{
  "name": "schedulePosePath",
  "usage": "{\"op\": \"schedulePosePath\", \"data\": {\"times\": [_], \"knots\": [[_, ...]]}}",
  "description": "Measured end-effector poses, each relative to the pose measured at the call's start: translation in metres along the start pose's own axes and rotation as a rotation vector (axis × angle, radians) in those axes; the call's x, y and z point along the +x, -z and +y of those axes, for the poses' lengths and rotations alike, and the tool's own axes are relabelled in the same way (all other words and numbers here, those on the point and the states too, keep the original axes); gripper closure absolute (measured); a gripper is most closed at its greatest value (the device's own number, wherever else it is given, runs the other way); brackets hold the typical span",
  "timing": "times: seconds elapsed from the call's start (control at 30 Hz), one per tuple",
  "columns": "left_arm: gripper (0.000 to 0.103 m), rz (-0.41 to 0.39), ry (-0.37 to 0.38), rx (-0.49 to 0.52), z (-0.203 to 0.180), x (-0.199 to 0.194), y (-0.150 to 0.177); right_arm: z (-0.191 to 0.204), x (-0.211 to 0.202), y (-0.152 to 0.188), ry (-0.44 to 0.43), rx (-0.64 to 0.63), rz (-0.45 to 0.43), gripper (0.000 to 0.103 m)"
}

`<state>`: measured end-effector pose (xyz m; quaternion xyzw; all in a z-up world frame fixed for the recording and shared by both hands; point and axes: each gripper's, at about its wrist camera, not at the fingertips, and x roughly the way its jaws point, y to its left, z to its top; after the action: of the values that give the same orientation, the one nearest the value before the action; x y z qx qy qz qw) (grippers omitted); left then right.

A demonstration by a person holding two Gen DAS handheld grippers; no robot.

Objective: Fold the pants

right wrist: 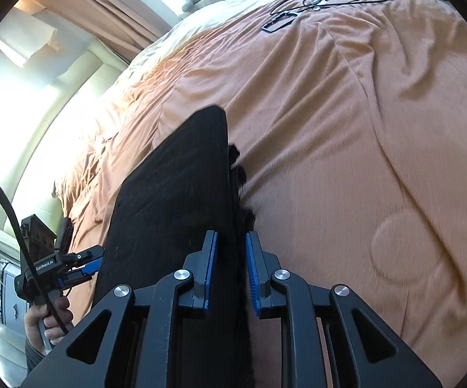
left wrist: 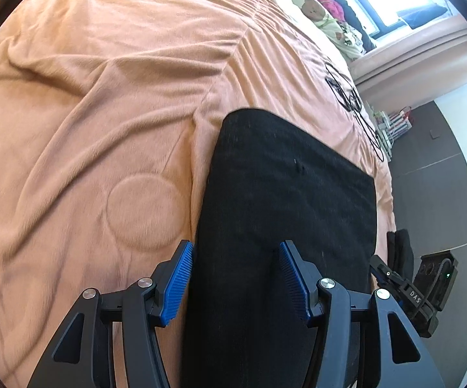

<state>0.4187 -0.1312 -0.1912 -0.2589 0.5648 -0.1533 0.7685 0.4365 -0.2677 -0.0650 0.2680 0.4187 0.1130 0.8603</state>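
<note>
Left wrist view: my left gripper (left wrist: 236, 278) has its jaws about half open, and the black pants (left wrist: 285, 200) fill the gap between the blue pads (left wrist: 176, 283). Left pad sits at the cloth's left edge, right pad over the cloth. Can't tell whether the pads actually press on it. The pants run forward from my fingers as a flat folded panel and end in a rounded corner ahead-left. They lie over the orange blanket (left wrist: 88, 113), which spreads left of and beyond the fingers. Black cables (left wrist: 353, 103) lie on the blanket well ahead and to the right. The other gripper's tip shows at the right edge, just beside the pants.

Right wrist view: my right gripper (right wrist: 231, 270) is nearly closed, jaws narrow, pinching the pants' right edge (right wrist: 175, 200) between the pads. The panel extends ahead and to the left of my fingers; a bunched bit of black cloth pokes out on the right side of the edge, just ahead of the tips. My left hand (right wrist: 47, 318) with its gripper is far left, at the pants' opposite edge.
</note>
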Motion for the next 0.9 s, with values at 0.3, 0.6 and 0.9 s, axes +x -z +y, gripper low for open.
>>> {"op": "schedulePosePath", "data": {"times": [0.3,0.6,0.9], "knots": [[0.046,-0.004,0.005,-0.013,-0.003,0.016,-0.026,0.004,0.023,-0.038,-0.010,-0.029,0.013,0.088],[0.063,-0.045,-0.044,0.040,-0.026,0.007,-0.034,0.004,0.057,-0.046,0.060,-0.064,0.036,0.088],[0.063,-0.030,-0.046,0.010,-0.019,0.007,-0.034,0.008,0.054,-0.039,0.056,-0.048,0.024,0.088]]}}
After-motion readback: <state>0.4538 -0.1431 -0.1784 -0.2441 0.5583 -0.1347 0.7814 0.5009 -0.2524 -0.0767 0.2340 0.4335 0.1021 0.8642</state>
